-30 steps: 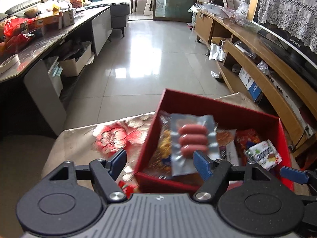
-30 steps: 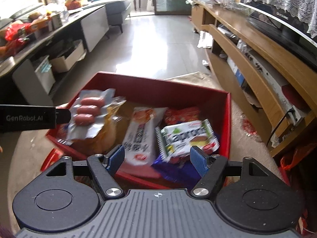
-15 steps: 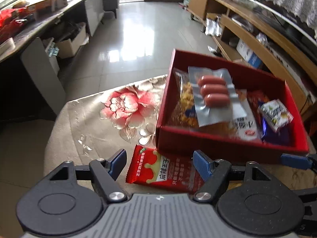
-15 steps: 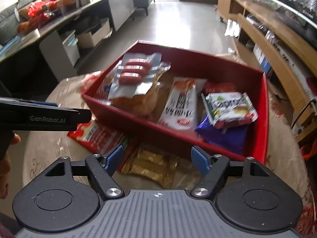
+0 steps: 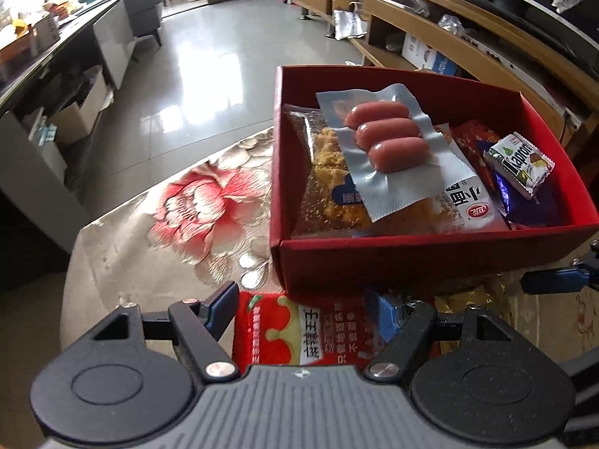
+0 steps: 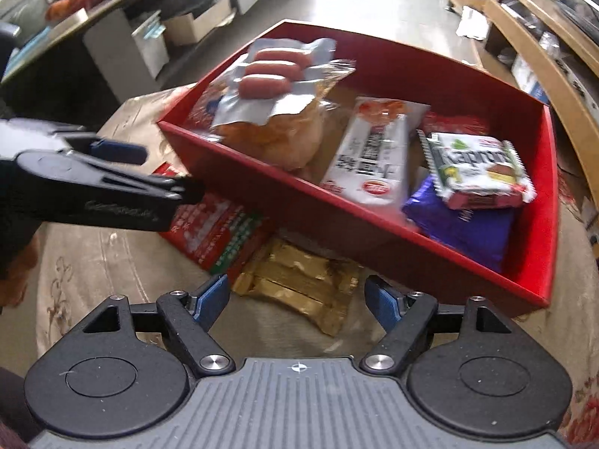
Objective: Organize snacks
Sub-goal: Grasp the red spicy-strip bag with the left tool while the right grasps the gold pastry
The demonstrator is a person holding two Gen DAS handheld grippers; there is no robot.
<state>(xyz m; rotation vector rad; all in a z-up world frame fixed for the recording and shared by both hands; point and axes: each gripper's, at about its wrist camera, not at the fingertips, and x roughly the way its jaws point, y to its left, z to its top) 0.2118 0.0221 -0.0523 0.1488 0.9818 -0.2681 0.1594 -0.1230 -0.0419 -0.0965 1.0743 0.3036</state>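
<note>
Left gripper (image 5: 306,308) spread wide, its blue pads either side of the flat red foil snack packet with white lettering (image 5: 299,333), not clamped on it. Right gripper (image 6: 295,295) just as wide, hovering over the crinkled gold foil packet (image 6: 299,284), which lies beside the red one. Both packets sit on the beige floral tablecloth (image 5: 168,232), tucked against the near wall of the open red cardboard box (image 6: 374,224). Inside it: a clear vacuum pack of three sausages (image 5: 385,142) on top of a bagged bun (image 6: 277,131), a white wrapper (image 6: 374,157), a Kapron wafer (image 6: 475,168) on a purple bag (image 6: 468,228)
</note>
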